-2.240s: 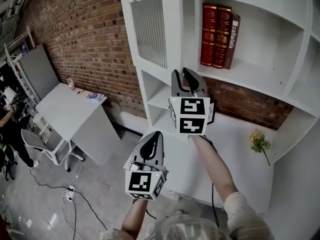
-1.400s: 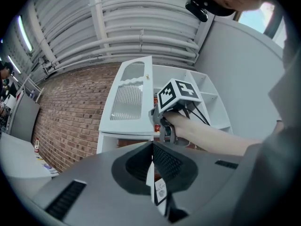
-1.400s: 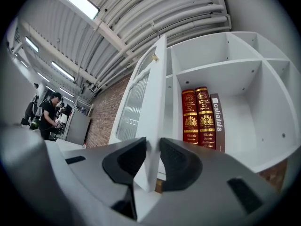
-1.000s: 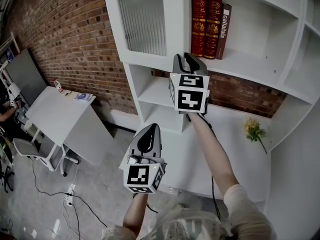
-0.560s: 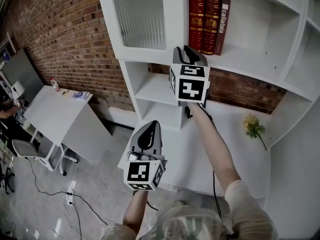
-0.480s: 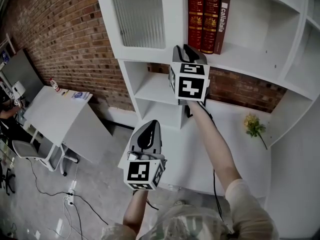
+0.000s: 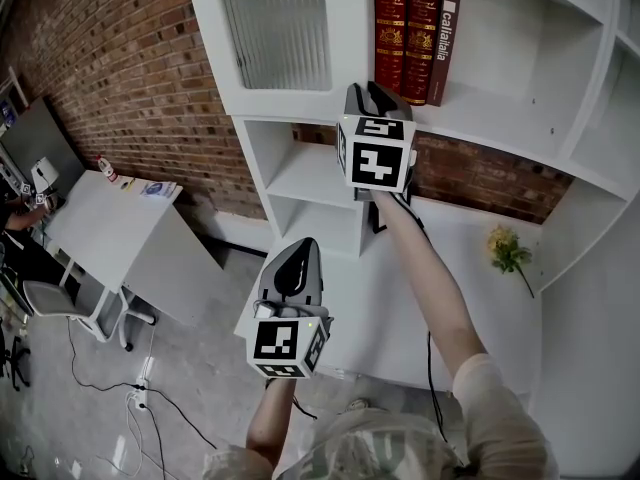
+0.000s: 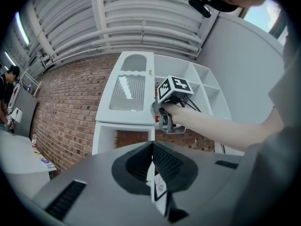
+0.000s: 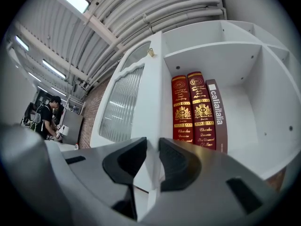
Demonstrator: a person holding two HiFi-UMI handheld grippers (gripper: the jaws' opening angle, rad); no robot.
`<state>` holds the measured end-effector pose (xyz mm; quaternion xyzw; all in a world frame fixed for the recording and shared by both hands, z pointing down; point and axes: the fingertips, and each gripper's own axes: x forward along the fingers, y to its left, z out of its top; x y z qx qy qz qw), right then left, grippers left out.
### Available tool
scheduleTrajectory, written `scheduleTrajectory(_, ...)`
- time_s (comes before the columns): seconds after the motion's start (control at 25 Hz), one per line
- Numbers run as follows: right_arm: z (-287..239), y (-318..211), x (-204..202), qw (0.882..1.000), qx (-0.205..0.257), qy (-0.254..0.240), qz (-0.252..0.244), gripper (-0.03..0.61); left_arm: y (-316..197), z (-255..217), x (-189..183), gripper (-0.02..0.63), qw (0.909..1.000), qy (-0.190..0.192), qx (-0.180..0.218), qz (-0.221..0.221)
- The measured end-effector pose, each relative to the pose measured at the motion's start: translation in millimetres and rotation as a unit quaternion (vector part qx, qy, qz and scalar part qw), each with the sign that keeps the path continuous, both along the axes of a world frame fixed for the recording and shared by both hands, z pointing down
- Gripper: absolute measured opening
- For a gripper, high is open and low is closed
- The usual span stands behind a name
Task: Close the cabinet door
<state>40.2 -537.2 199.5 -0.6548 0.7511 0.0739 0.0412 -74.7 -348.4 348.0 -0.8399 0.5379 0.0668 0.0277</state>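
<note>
White door (image 7: 280,28), ribbed glass pane, looks close to flush with cabinet (image 7: 250,158), left of books (image 9: 197,112). Right claw (image 9: 153,147) clamped on door's free edge. Left claw (image 8: 152,145) pressed together, empty, low and well apart from door.

Risks: inner jaw caught between door and cabinet would stop it seating; thin edge may slip if the push leaves the hinge arc.

Right gripper view shows the edge inside the claw; head view hides it behind marker cube (image 7: 377,153).

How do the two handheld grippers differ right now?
The left gripper has its jaws together with nothing in them. The right gripper has its jaws closed on the edge of the open cabinet door. The left gripper is held lower, away from the door, and the right gripper is raised up at it. Both are the same grey two-jaw tool.
</note>
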Motion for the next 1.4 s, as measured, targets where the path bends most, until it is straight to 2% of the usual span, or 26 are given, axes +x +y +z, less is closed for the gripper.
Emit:
scheduleTrajectory(0.4, 1, -4, 2, 1.000, 0.004, -0.016, 0.002, 0.092, -3, -6, -6, 0.012, 1.0000, -0.001, 0.007, -0.005)
scheduleTrajectory(0.72, -2, 15, 3, 0.998, 0.033, -0.027, -0.035, 0.093, -1, -5, 4, 0.012, 0.9998, 0.014, -0.001, 0.014)
scheduleTrajectory(0.92, -19, 79, 14, 0.993, 0.090, -0.026, -0.071, 0.092, 9, -19, 23, 0.012, 0.9993, -0.010, 0.026, 0.027)
scheduleTrajectory(1.16, -20, 185, 41, 0.985, 0.142, 0.000, -0.101, 0.080, 32, -53, 52, 0.012, 0.9949, 0.011, 0.073, 0.069)
scheduleTrajectory(1.24, -9, 212, 59, 0.985, 0.150, 0.025, -0.078, 0.070, 40, -57, 67, 0.012, 0.9913, 0.027, 0.083, 0.098)
scheduleTrajectory(1.32, 4, 237, 85, 0.987, 0.150, 0.050, -0.034, 0.060, 44, -54, 85, 0.012, 0.9868, 0.039, 0.083, 0.133)
scheduleTrajectory(1.4, 19, 256, 110, 0.988, 0.141, 0.057, -0.001, 0.047, 46, -46, 102, 0.012, 0.9844, 0.042, 0.077, 0.153)
